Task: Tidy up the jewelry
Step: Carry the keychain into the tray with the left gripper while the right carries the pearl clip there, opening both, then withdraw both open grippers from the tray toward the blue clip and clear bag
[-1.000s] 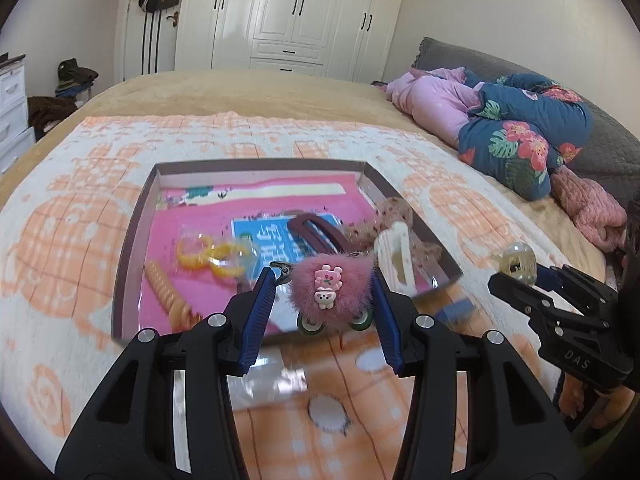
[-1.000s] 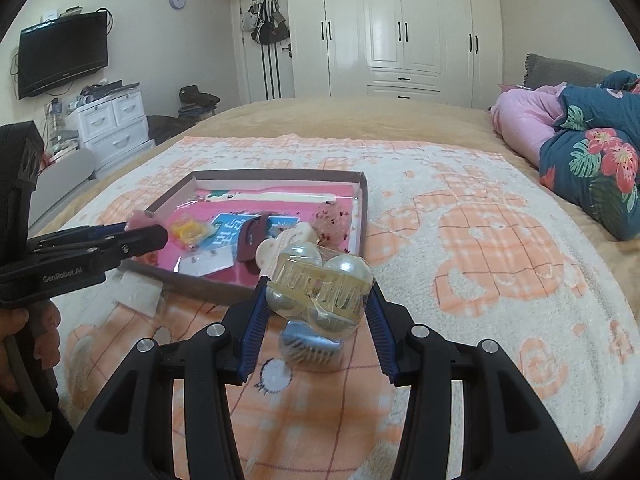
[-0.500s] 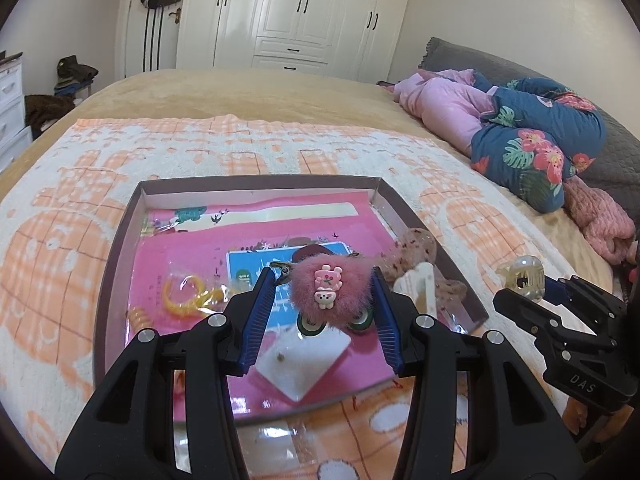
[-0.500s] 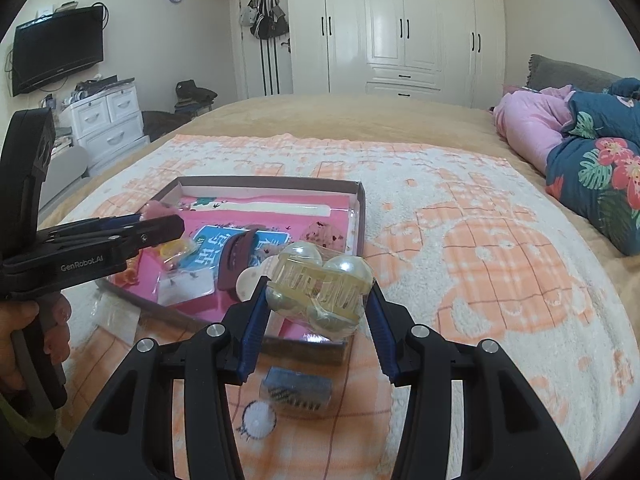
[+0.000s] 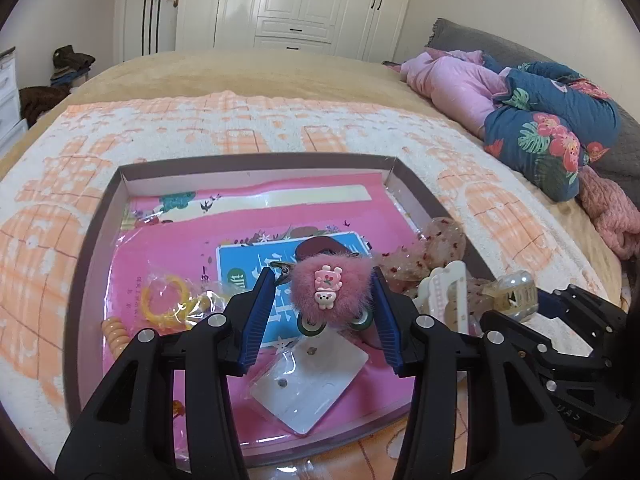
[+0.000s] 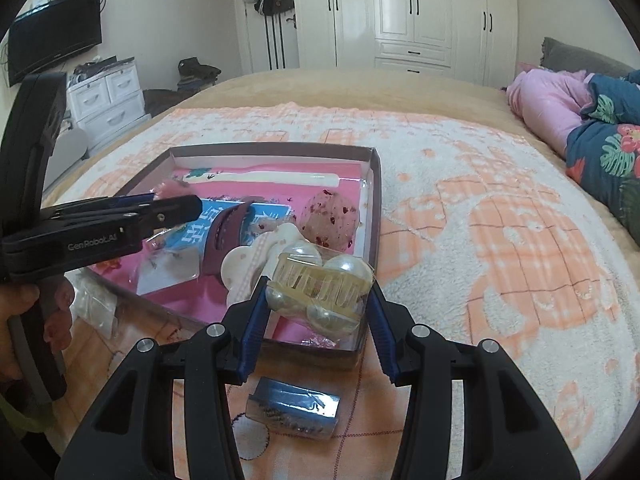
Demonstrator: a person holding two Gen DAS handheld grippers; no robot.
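Observation:
My left gripper (image 5: 324,300) is shut on a pink fluffy hair clip (image 5: 330,290) with a small bear charm, held above the shallow box (image 5: 96,248) with the pink lining. My right gripper (image 6: 316,292) is shut on a pearl claw clip in clear wrap (image 6: 320,286), held over the box's near right corner (image 6: 372,200). In the box lie a yellow hair tie (image 5: 164,300), an orange coil tie (image 5: 114,330), a white earring card (image 5: 312,376), a maroon clip (image 6: 224,240), a white claw clip (image 6: 256,264) and a speckled scrunchie (image 6: 330,220).
A blue wrapped item (image 6: 292,404) lies on the orange and white blanket (image 6: 500,240) in front of the box. Clear plastic bags (image 6: 96,304) lie left of the box. Pink and floral bedding (image 5: 532,112) is piled at the right.
Both grippers have moved forward over the box with their clips still held. The blue wrapped item now lies nearer the right camera.

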